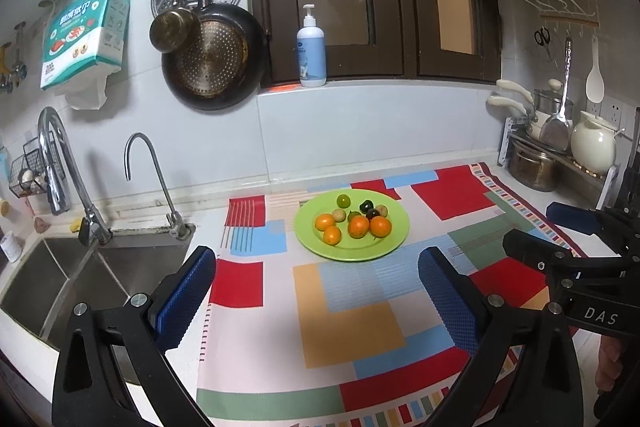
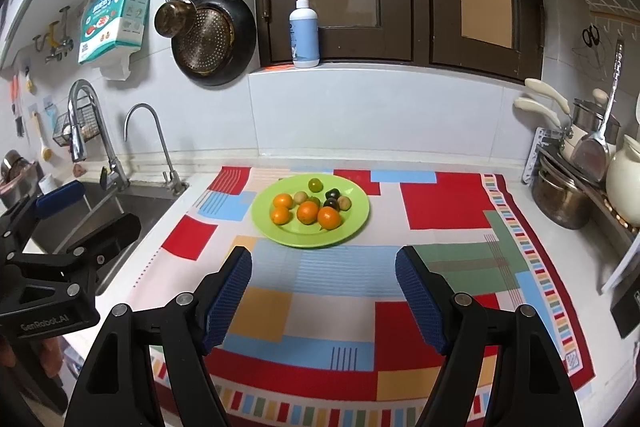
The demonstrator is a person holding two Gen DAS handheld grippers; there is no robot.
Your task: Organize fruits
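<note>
Patterned mat [image 2: 440,203] is covering the counter, green plate [image 2: 356,223] sitting mid-mat holding all the fruits [image 2: 308,211]. Both claws, left gripper [image 1: 316,299] and right gripper [image 2: 324,301], are hanging wide open, empty. Could be sorted or pending.

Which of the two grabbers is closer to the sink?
Left. The left gripper hovers at the cloth's edge beside the sink; the right gripper hovers over the cloth, further from it.

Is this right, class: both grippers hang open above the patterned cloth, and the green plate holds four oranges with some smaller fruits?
Not quite. The left wrist view shows five oranges on the green plate, not four. Both the left gripper and the right gripper do hang open above the patterned cloth.
</note>
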